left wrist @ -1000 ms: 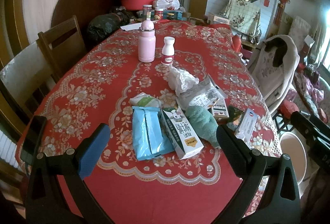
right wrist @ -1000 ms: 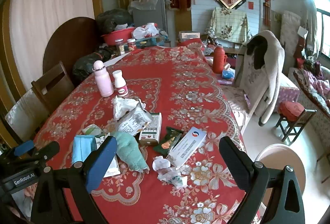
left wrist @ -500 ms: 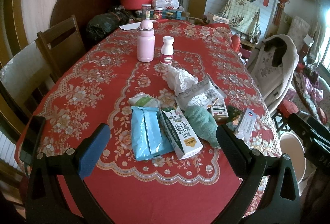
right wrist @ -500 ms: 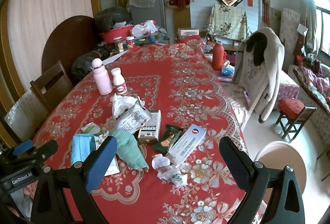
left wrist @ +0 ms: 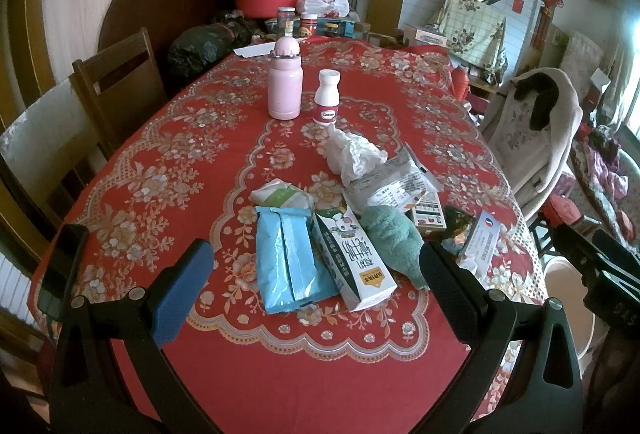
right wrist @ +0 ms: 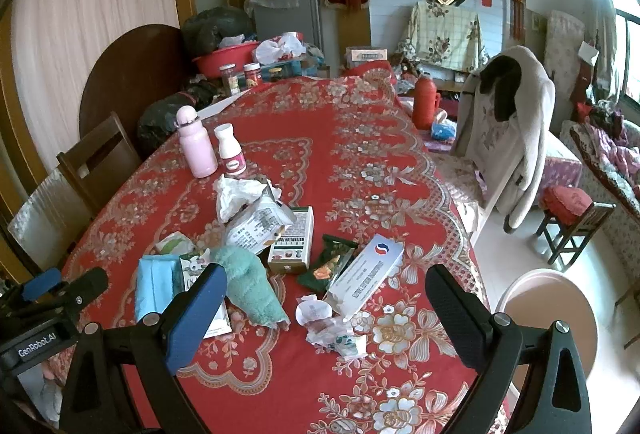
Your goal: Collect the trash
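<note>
Little has moved since earlier: both tools still hover over the surface [left wrist: 168,138]. Left tool [left wrist: 312,270] gapes wide, empty, above the milk carton [left wrist: 354,258]; right tool [right wrist: 326,300] gapes, empty, above the crumpled wrappers [right wrist: 332,330].

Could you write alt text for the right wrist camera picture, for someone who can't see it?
An open two-finger gripper hovers over a red floral tablecloth strewn with wrappers, cartons, crumpled tissue and a teal cloth. A pink bottle stands farther back, a pale bin at right.

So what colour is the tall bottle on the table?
Pale pink bottle; clearest in the left wrist view.
</note>
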### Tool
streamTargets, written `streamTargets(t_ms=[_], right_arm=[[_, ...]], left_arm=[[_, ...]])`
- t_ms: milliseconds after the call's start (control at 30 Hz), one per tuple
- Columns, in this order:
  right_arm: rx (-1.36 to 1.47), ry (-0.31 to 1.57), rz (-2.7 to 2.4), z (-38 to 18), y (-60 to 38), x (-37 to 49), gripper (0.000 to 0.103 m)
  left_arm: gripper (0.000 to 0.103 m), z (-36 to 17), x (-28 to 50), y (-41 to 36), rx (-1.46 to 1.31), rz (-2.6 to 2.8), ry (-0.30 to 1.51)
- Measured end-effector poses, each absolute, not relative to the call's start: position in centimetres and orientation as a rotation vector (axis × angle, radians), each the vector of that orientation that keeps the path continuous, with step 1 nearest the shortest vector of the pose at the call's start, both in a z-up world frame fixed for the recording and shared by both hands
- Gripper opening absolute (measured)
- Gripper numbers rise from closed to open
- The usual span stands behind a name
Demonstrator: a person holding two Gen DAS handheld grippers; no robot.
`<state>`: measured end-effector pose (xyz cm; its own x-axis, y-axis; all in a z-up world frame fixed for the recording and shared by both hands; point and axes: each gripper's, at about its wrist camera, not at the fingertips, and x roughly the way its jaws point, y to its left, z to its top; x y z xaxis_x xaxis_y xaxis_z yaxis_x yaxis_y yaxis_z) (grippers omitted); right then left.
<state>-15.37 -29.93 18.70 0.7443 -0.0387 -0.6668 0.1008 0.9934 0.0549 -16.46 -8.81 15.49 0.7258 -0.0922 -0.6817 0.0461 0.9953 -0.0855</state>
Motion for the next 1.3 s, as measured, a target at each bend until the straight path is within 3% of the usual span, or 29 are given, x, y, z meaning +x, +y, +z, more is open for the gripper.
streamTargets(t_ms=[1300], right_arm=[[0.099,0.799,-0.083,16.8,-30.2,-13.2,0.099]], left_arm=[[0.102,14.1,-14.6,-9.0,-0.083,-0.08,0.809]])
